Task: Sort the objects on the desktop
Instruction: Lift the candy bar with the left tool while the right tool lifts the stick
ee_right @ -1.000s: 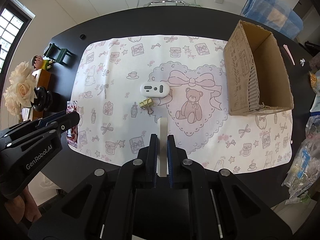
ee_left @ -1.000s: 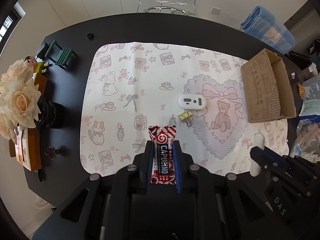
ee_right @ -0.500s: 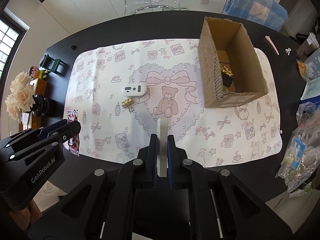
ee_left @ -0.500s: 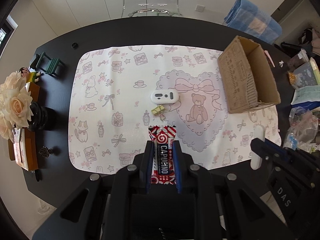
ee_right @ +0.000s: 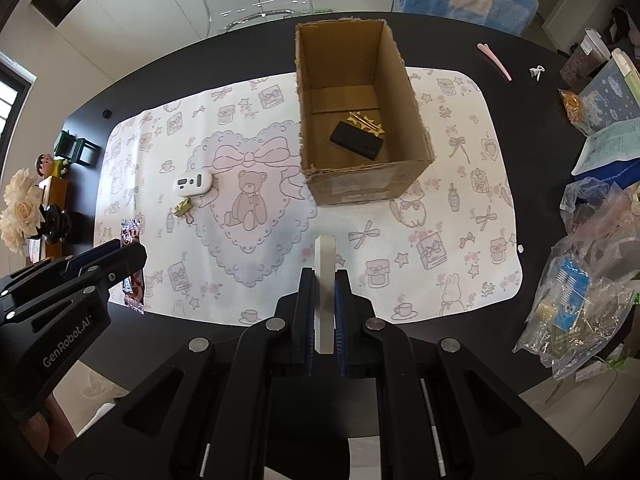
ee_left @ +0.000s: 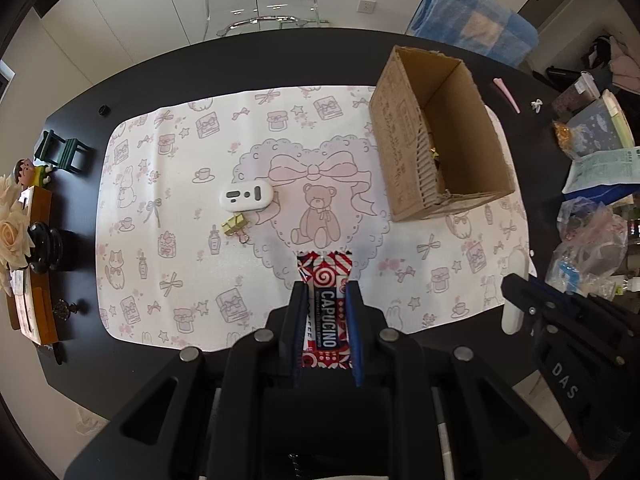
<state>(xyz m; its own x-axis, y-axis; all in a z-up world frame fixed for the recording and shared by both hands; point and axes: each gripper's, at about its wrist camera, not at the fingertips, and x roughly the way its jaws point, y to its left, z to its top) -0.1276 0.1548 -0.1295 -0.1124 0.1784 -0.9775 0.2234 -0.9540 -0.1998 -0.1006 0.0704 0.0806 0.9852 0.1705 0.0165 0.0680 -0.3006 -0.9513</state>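
Sachet [ee_left: 325,312] of cappuccino sits pinched between your left gripper [ee_left: 325,300] jaws, label up, so it rides flat toward the cardboard box [ee_right: 408,168]. Your right gripper [ee_right: 325,292] jaws are pressed onto a white flat piece [ee_right: 325,276] held on edge, thin enough to drop through the box's open top. That box stands on the patterned mat [ee_right: 460,240] and already holds a black block [ee_right: 356,142] and gold star clip [ee_right: 366,122]. A white remote-like gadget [ee_left: 246,195] and a gold binder clip [ee_left: 234,224] lie on the mat, touching or nearly so, left of the box.
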